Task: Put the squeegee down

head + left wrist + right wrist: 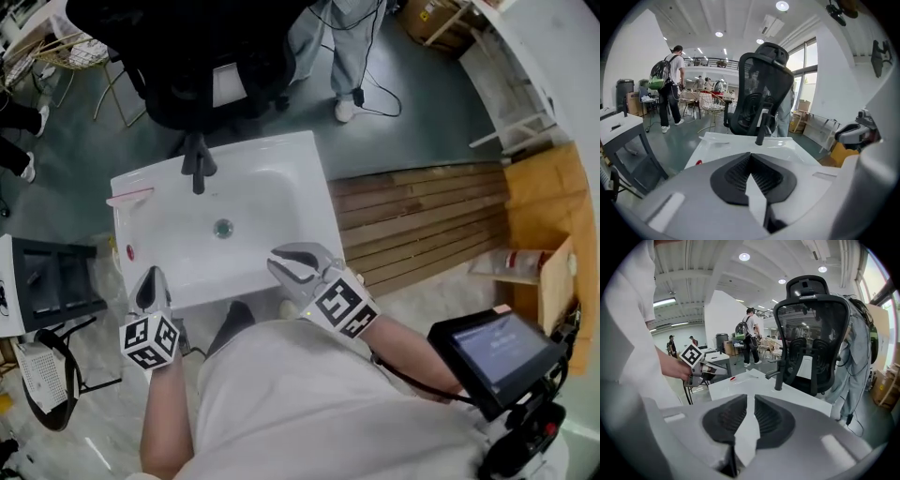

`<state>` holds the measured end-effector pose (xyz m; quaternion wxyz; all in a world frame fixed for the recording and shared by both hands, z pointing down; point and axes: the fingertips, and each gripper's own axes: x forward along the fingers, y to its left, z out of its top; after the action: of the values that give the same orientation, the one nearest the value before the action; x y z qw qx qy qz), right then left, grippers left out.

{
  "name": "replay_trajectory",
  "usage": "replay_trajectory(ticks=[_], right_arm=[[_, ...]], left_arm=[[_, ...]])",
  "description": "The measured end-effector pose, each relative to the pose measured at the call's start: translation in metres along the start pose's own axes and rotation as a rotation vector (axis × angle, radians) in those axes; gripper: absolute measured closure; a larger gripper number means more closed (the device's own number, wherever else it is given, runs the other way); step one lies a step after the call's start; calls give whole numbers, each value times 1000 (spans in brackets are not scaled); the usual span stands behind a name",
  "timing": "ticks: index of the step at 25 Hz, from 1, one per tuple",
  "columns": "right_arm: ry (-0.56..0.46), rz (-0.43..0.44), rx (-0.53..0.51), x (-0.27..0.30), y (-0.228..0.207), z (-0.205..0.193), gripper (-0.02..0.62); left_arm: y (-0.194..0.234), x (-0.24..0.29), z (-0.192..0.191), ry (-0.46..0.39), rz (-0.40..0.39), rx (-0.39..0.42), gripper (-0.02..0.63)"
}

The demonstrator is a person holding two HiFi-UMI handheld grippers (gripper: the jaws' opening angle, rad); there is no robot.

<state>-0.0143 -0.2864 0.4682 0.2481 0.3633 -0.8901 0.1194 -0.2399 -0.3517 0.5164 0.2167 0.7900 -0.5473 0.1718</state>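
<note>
left gripper (152,277): jaws pressed together, nothing held | right gripper (278,262): jaws barely parted, nothing held | squeegee (128,197): laid on sink (281,159) rim, 10 o'clock

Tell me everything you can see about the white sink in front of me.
The sink is a white, glossy, rectangular basin with a round metal drain at its middle. A black tap stands on its far rim. A pale pink squeegee lies on its far left corner, a small red thing on the left rim.
</note>
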Motion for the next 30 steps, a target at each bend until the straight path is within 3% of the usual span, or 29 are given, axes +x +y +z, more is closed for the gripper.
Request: replay_trajectory(ticks=[15,30], right_arm=[[-9,68,-120,-25,15,-6,555],[-23,101,-169,-41,36,-11,566]], left_arm=[[-130,-64,-2,2,-222,72,600],[-162,-91,-29,37,-274,61,600]])
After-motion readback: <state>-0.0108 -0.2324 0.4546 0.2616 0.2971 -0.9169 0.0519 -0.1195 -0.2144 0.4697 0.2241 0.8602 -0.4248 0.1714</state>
